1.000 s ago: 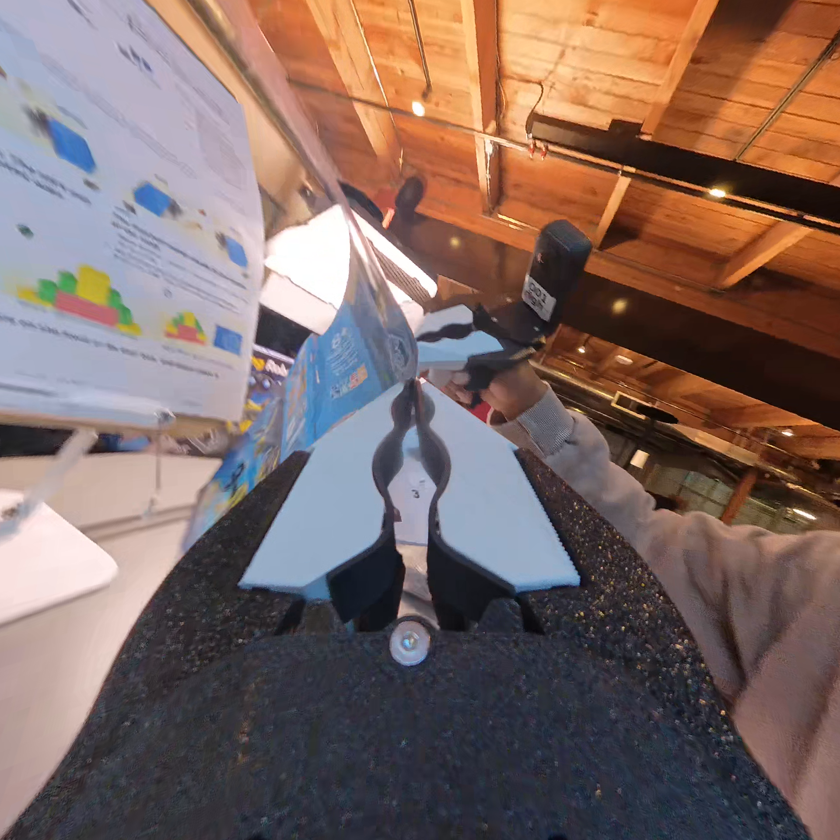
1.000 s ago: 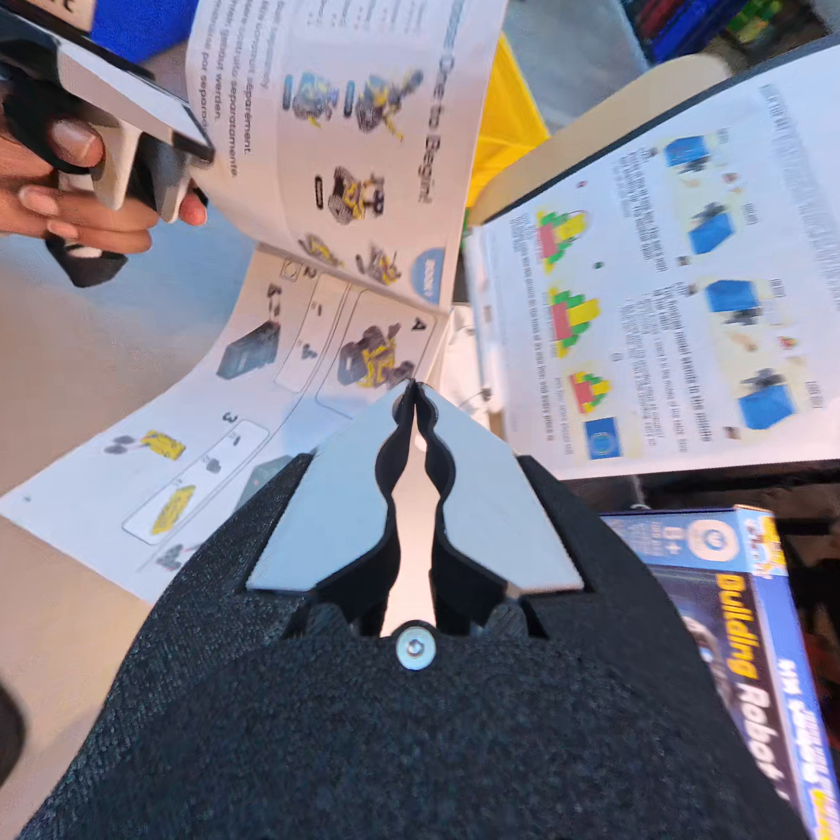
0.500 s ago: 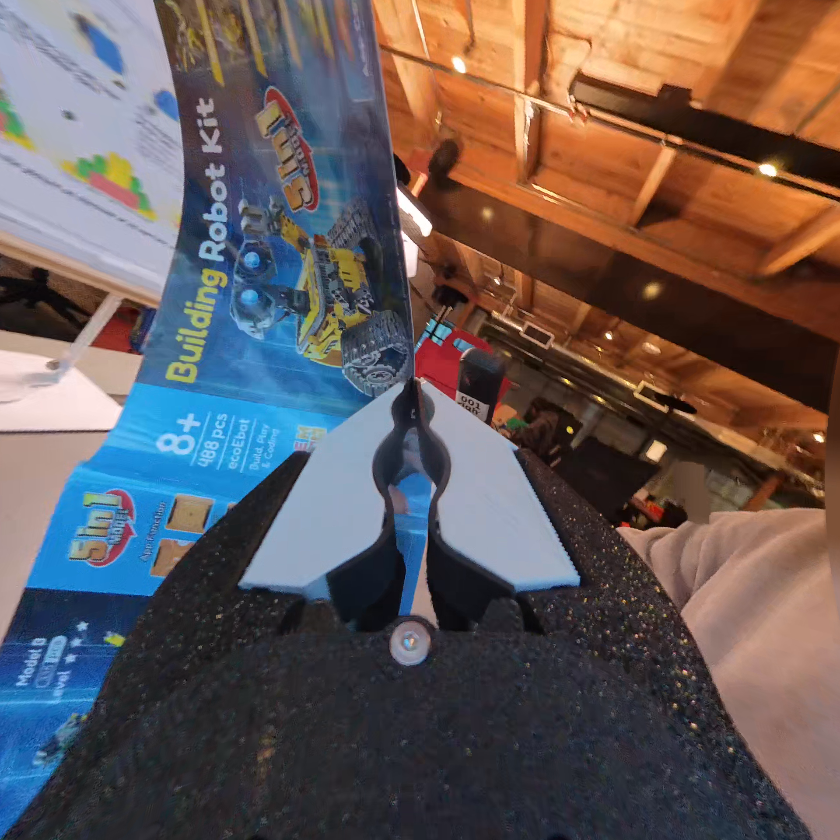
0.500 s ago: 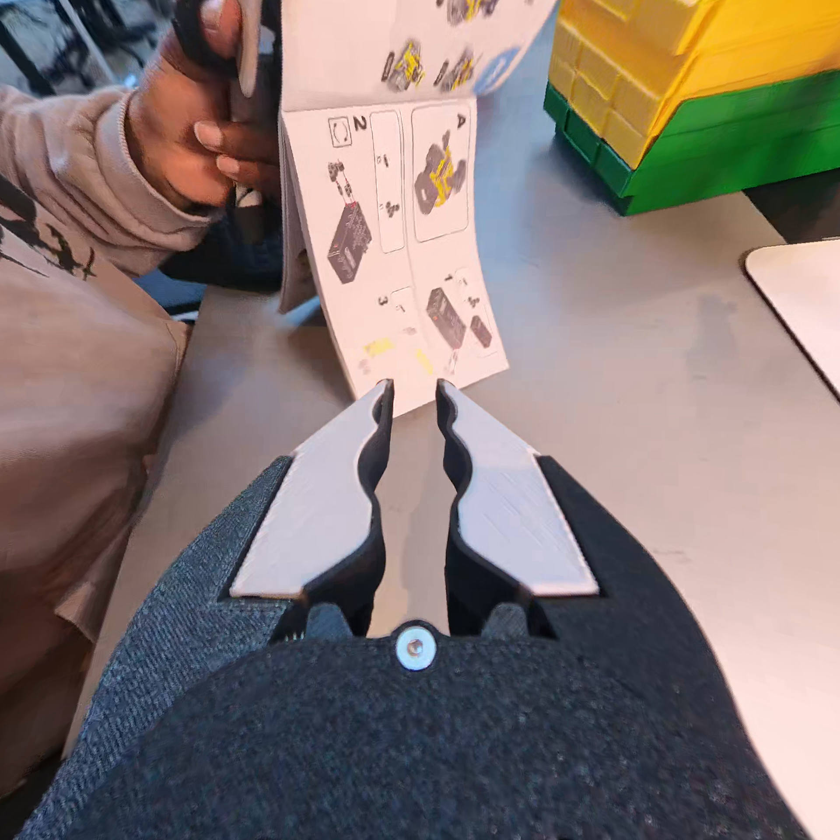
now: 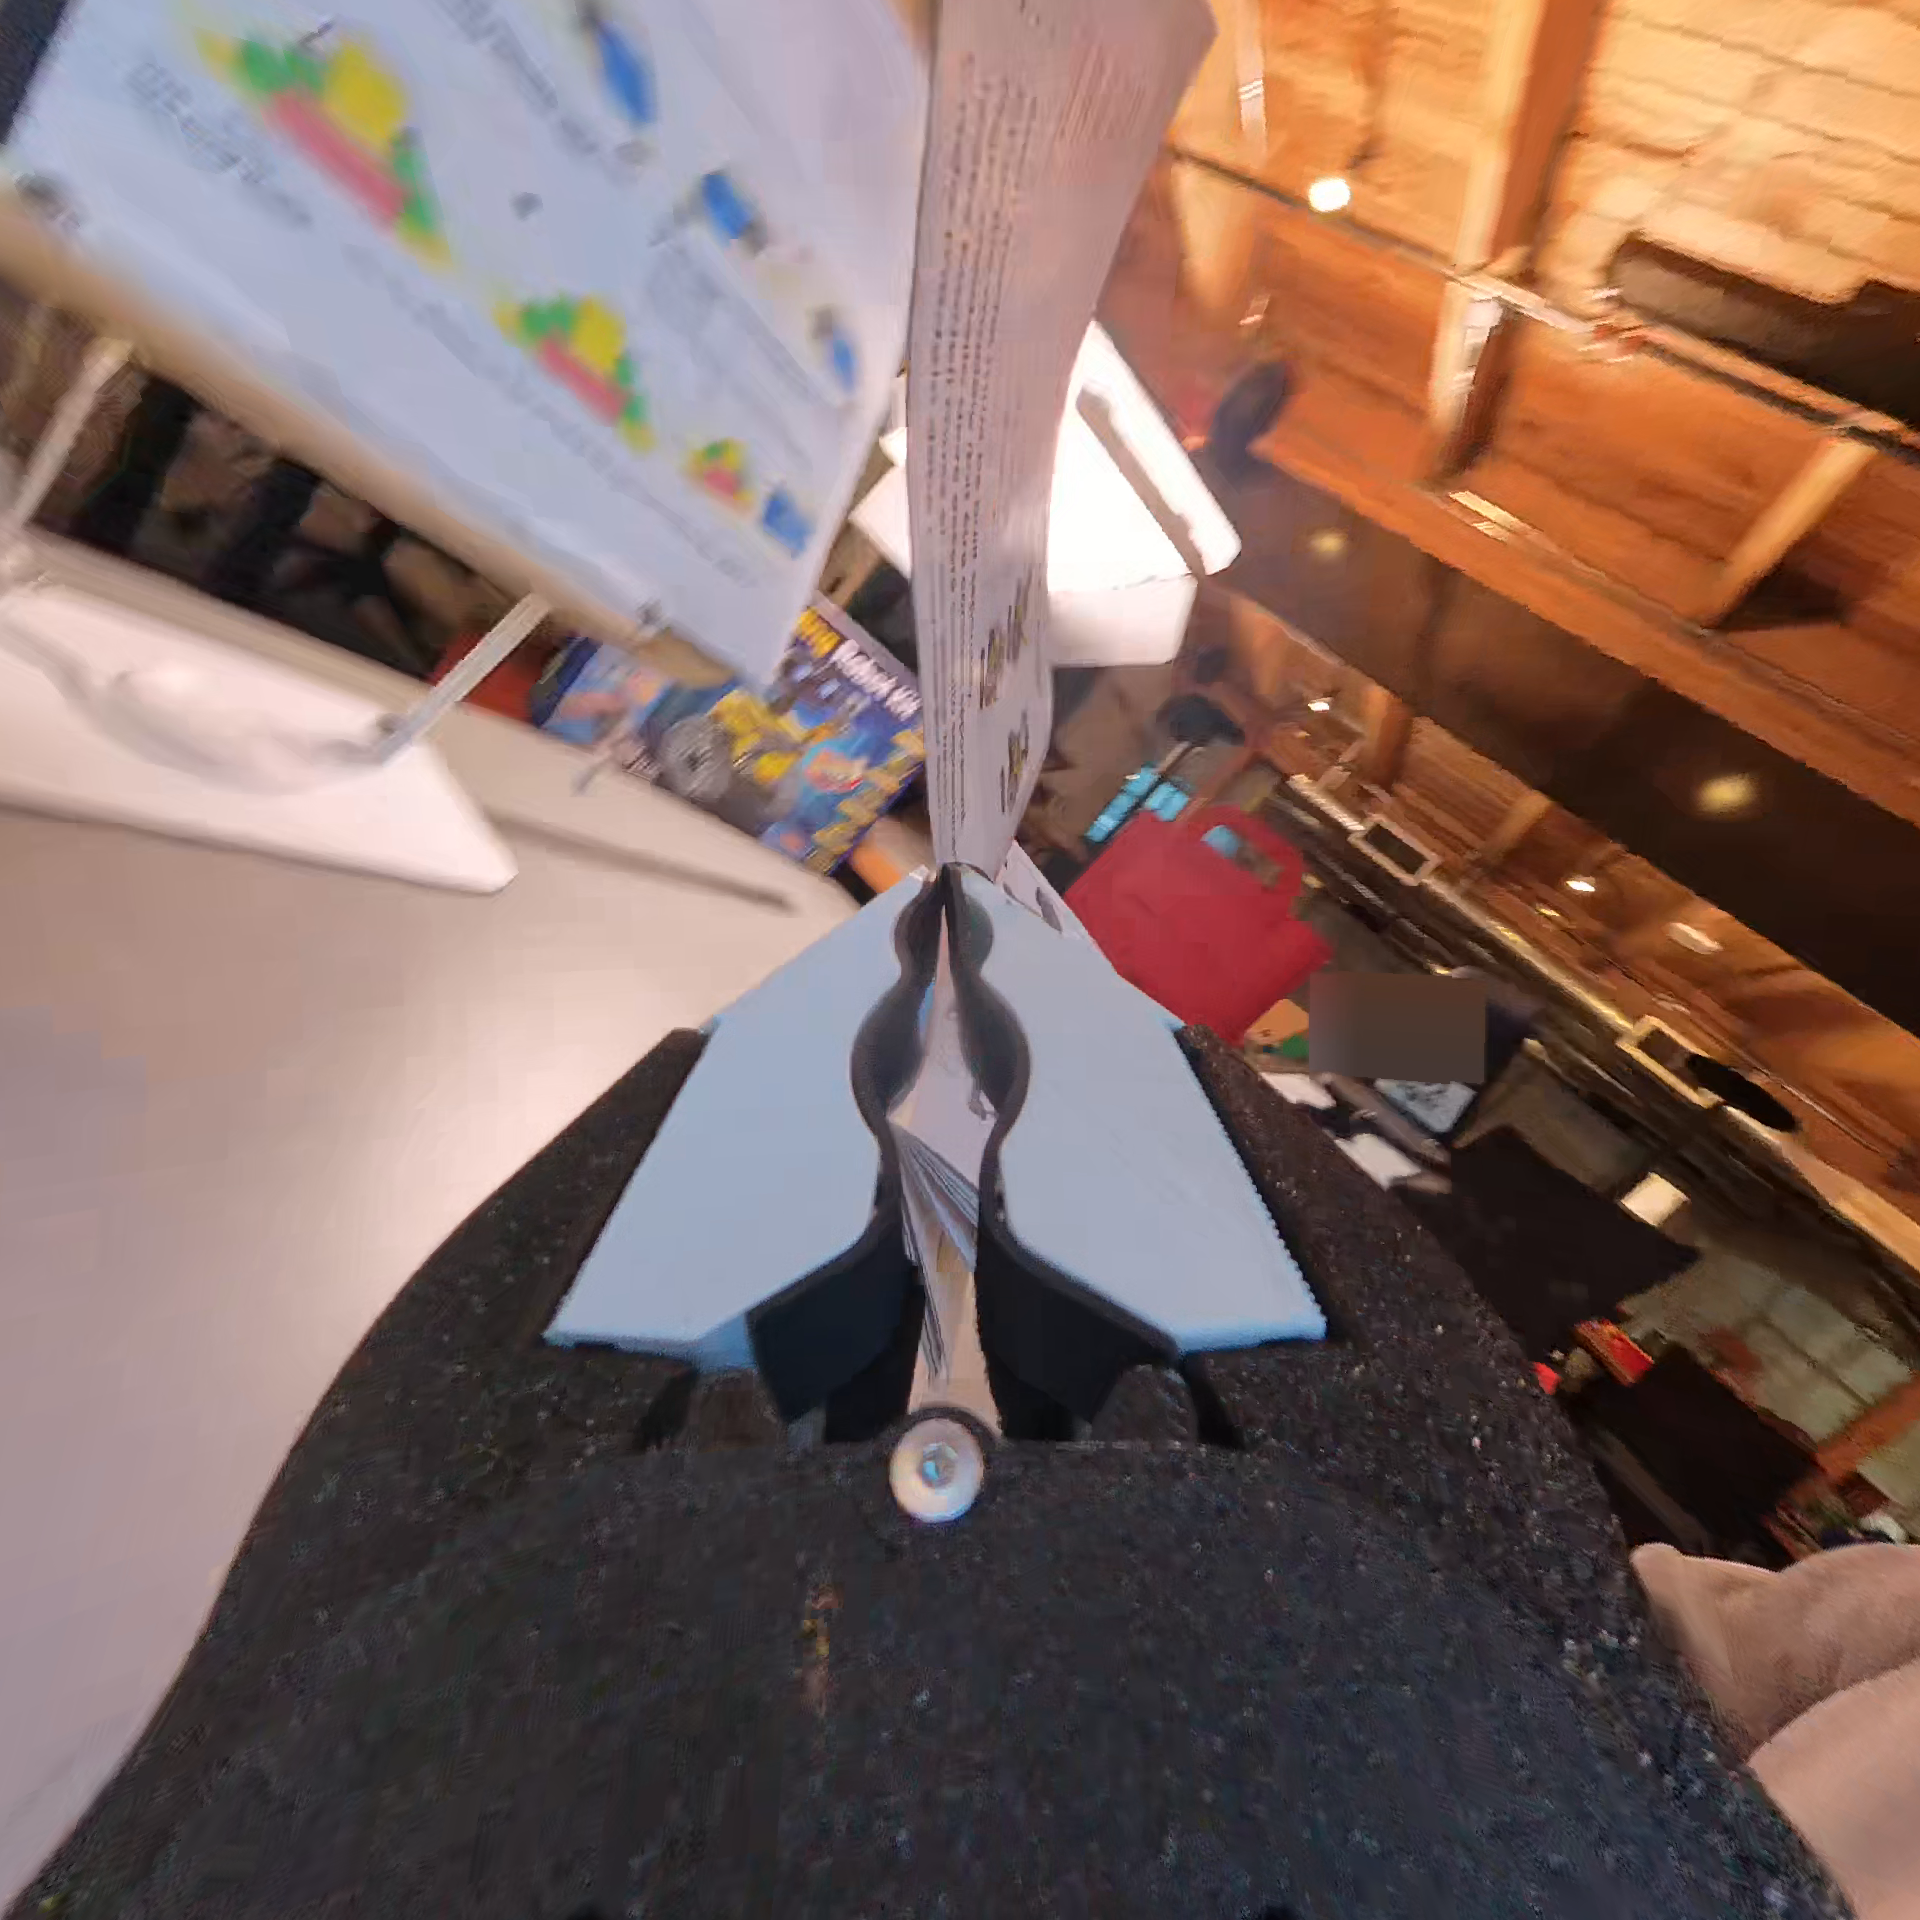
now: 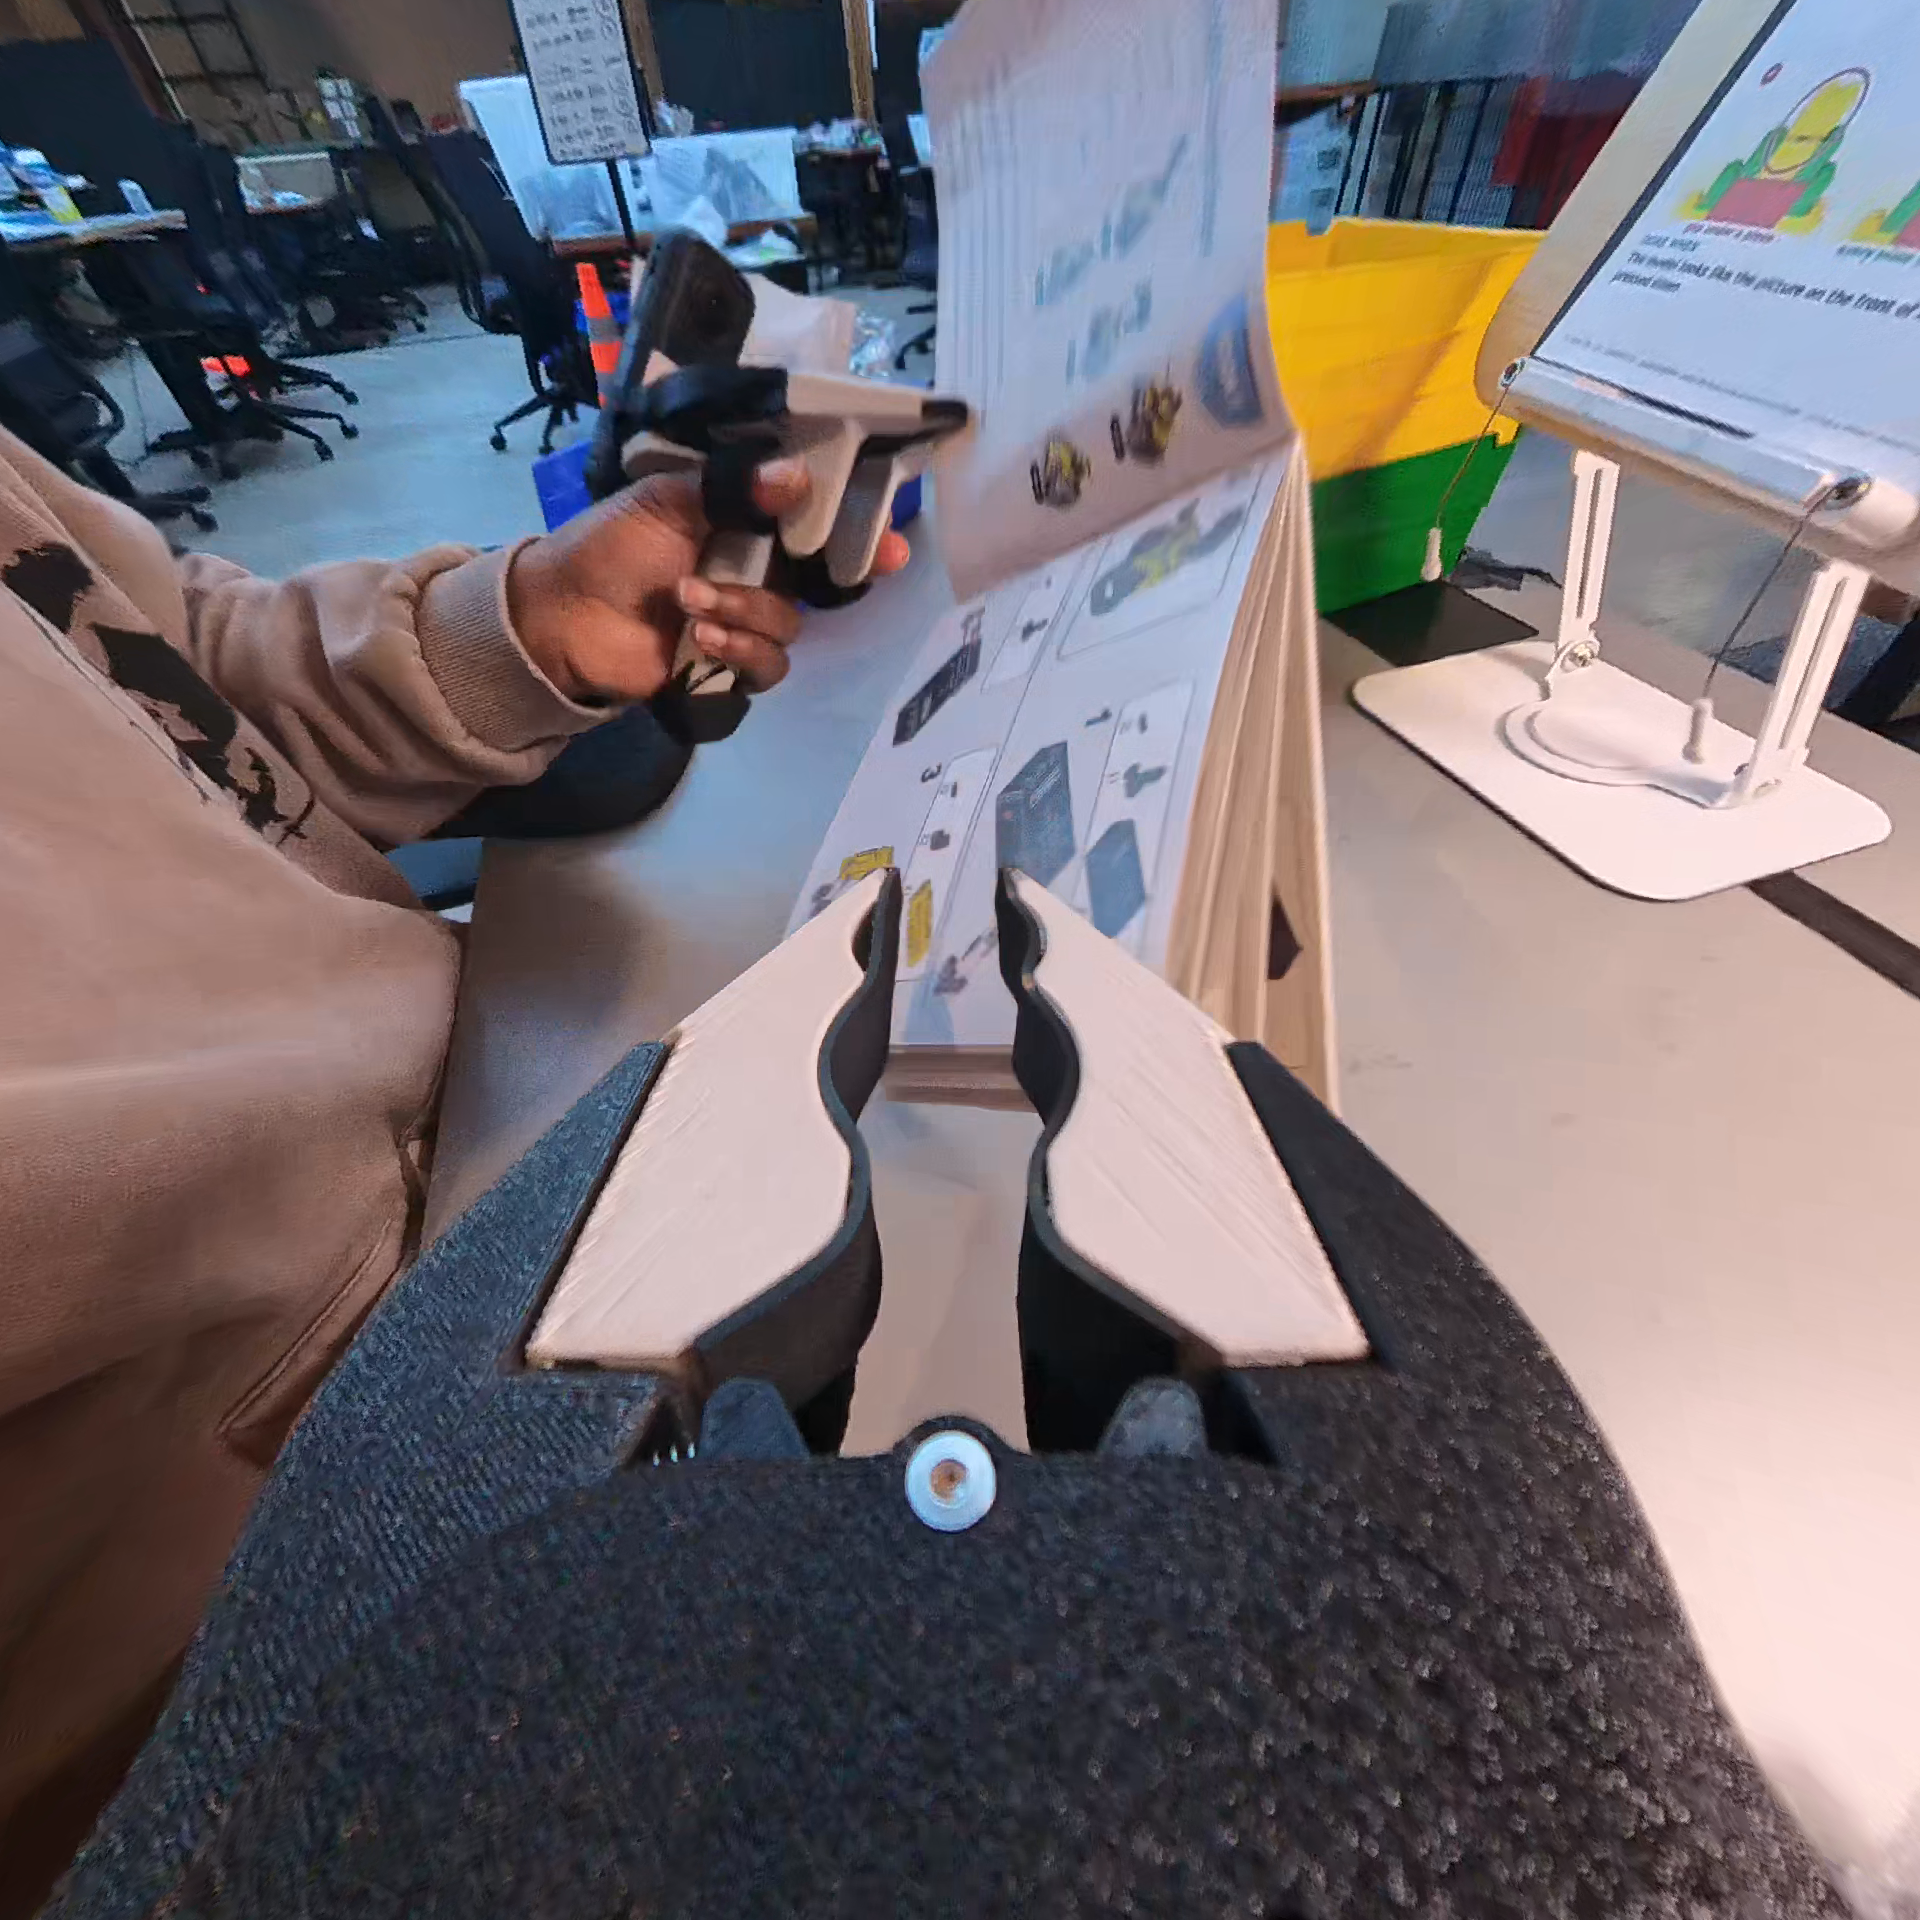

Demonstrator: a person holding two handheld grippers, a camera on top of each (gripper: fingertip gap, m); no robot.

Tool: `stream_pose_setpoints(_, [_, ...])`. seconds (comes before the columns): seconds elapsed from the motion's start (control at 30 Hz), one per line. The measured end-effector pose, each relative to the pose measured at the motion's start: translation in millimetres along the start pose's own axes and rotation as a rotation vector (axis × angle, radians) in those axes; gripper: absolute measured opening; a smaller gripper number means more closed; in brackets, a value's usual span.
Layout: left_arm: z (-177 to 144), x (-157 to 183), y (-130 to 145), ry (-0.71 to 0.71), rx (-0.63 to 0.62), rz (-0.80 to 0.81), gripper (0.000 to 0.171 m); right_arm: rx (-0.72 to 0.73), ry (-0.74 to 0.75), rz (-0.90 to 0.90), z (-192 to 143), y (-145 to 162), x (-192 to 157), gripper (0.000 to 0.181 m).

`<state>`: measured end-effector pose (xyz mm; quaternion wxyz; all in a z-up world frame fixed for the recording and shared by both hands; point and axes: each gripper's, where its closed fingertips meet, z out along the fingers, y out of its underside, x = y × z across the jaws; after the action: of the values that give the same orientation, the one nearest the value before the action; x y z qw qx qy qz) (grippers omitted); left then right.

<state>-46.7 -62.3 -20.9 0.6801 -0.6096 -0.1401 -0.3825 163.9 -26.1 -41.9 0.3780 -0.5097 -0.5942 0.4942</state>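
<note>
An open instruction booklet (image 6: 1049, 790) stands on the grey table (image 6: 1558, 1143), its page stack fanned at the right edge. My left gripper (image 5: 948, 883) is shut on a page of the booklet (image 5: 977, 416), which rises curled above the fingertips. In the right wrist view the left gripper (image 6: 935, 421), held in a person's hand (image 6: 623, 613), pinches the lifted top page (image 6: 1101, 312). My right gripper (image 6: 948, 883) is open and empty, its tips just in front of the booklet's lower edge.
A white stand (image 6: 1621, 790) holds a printed sheet (image 6: 1745, 229) at the right; the sheet also shows in the left wrist view (image 5: 468, 260). A yellow and green bin (image 6: 1382, 395) stands behind the booklet. A blue kit box (image 5: 810, 748) and a red bag (image 5: 1195, 914) lie beyond the table. A tan sleeve (image 6: 260, 831) is at the left. One gripper's finger ends stand about 20 centimeters off the other's.
My right gripper, shut on the booklet a second ago, has opened and drawn back to its lower edge. My left gripper stays shut on the page and has swung with it.
</note>
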Motion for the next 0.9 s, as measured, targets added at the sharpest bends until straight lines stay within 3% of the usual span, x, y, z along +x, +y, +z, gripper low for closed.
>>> stream_pose_setpoints(0.13, [-50.3, -46.8, 62.1, -0.222, -0.199, 0.112, 0.000, -0.082, 0.019, 0.010, 6.5, 26.6, -2.8, 0.018])
stream_pose_setpoints(0.3, [-64.4, -27.1, 96.1, -0.228, -0.407, 0.451, 0.000, -0.244, 0.015, 0.012, 39.1, 60.2, -12.8, 0.031])
stream_pose_setpoints(0.4, [-65.0, -30.3, 134.0, -0.244, -0.713, 0.794, 0.000, -0.303, 0.012, -0.024, 56.5, 71.8, -18.7, 0.039])
stream_pose_setpoints(0.47, [-72.6, -32.1, 170.6, -0.181, -0.951, 0.870, 0.017, -0.302, 0.006, -0.017, 61.8, 72.1, -19.3, 0.042])
stream_pose_setpoints(0.5, [-74.0, -30.8, 178.3, -0.157, -0.992, 0.877, 0.026, -0.298, 0.005, -0.004, 62.1, 71.2, -18.2, 0.044])
stream_pose_setpoints(0.6, [-73.6, -22.0, 170.2, -0.099, -0.971, 0.810, 0.034, -0.277, 0.022, 0.024, 56.3, 67.8, -13.3, 0.045])
stream_pose_setpoints(0.77, [-72.3, -60.7, 100.3, -0.264, -0.808, 0.647, 0.030, -0.300, 0.027, 0.018, 58.7, 70.7, -8.1, 0.041])
stream_pose_setpoints(0.83, [-71.2, -78.5, 104.2, -0.260, -0.872, 0.602, 0.031, -0.319, 0.016, -0.010, 72.4, 71.1, -5.8, 0.038])
stream_pose_setpoints(0.9, [-73.4, -93.3, 127.3, -0.234, -1.018, 0.652, 0.022, -0.337, 0.010, -0.048, 92.9, 70.6, -1.6, 0.033])
